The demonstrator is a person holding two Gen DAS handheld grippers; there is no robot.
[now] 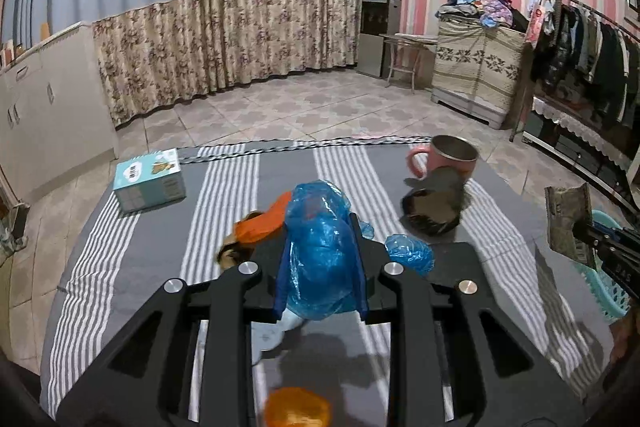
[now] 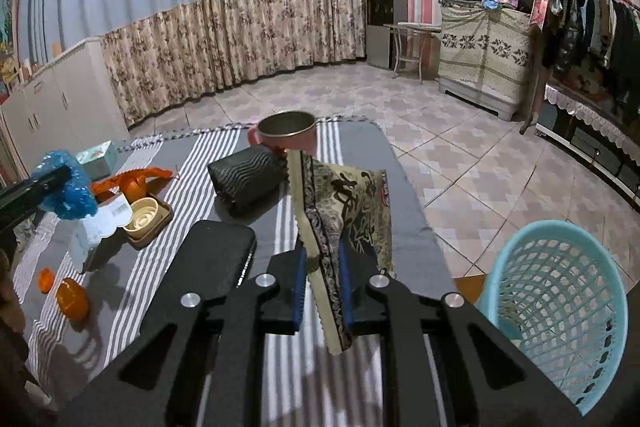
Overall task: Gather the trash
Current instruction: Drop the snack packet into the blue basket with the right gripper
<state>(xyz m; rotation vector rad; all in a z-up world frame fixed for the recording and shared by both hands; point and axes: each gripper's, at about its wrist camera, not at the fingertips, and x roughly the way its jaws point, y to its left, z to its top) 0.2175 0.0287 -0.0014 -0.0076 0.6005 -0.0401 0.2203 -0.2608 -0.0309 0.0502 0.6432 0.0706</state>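
Observation:
My left gripper [image 1: 320, 255] is shut on a crumpled blue plastic bag [image 1: 318, 239] and holds it above the striped table; it also shows in the right wrist view [image 2: 66, 187]. My right gripper [image 2: 322, 267] is shut on a patterned foil wrapper [image 2: 348, 211], held upright near the table's right edge; the wrapper also shows in the left wrist view [image 1: 568, 223]. A light blue mesh basket [image 2: 560, 307] stands on the floor to the right of the table. An orange wrapper [image 1: 260, 223] lies on the table behind the bag.
On the striped cloth [image 2: 404, 223] are a pink mug [image 2: 286, 133], a dark wavy pouch [image 2: 246, 179], a black flat case [image 2: 218, 251], a teal box [image 1: 150, 179], a brown tray with a cream lid [image 2: 146, 215], a white packet [image 2: 104, 223] and orange pieces [image 2: 72, 297].

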